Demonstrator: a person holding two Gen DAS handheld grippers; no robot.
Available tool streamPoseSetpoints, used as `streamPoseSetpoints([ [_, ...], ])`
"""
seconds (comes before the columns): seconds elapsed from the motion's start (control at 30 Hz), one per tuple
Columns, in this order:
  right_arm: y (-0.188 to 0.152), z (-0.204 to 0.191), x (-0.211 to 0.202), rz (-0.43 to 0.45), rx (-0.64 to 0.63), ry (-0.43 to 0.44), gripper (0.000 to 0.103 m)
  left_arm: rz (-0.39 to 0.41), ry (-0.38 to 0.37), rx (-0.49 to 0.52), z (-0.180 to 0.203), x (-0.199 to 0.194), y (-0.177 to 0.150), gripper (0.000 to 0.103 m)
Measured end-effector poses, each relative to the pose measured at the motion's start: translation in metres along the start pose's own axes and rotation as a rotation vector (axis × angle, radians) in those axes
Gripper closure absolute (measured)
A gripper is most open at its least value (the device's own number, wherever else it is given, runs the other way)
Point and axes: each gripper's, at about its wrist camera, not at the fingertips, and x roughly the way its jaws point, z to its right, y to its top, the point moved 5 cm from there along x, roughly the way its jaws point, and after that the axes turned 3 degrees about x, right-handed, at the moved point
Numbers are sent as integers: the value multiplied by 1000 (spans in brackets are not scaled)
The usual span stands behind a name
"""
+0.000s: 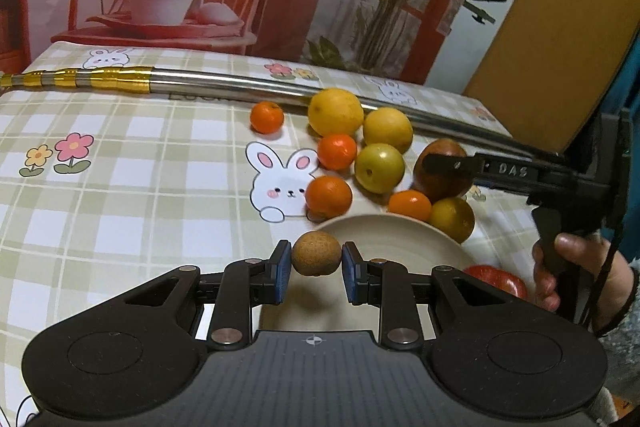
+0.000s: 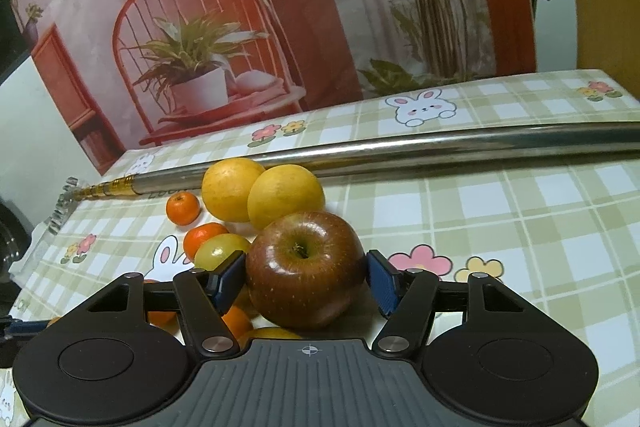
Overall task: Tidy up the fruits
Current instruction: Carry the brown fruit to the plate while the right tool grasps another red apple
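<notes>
Over the near rim of the cream plate (image 1: 404, 227), your left gripper (image 1: 316, 261) pinches a small brown fruit (image 1: 316, 253). Farther right, your right gripper (image 2: 306, 273), held level, brackets the dark red apple (image 2: 306, 271) on the tabletop (image 2: 500, 211), pads touching its sides.

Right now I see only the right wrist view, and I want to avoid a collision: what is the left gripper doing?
Observer: The left gripper is closed on a small brown round fruit, one pad on each side.
Operator: Is there a dish for it?
Observer: Yes, a cream plate lies just beyond that fruit.
Operator: Is anything on the plate?
Observer: A red apple shows at its right edge, partly hidden by the gripper's body. I cannot tell whether it lies on the plate.
</notes>
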Motion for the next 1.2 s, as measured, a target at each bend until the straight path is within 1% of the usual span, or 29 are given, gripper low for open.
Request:
streamPoseSetpoints([
  [0.2, -4, 4, -19, 26, 32, -6, 42, -27, 17, 47, 6, 1, -6, 74],
  [0.37, -5, 5, -30, 39, 27, -23, 42, -47, 19, 60, 9, 2, -11, 74],
  [0.6, -6, 5, -34, 43, 31, -33, 42, -76, 29, 61, 13, 4, -16, 74],
  [0.73, -2, -4, -44, 63, 5, -14, 42, -90, 36, 64, 15, 2, -21, 74],
  [0.9, 0, -20, -56, 78, -33, 14, 42, -108, 46, 38, 14, 1, -27, 74],
  [1.2, -12, -47, -61, 33, -75, 62, 42, -122, 81, 33, 13, -3, -32, 74],
])
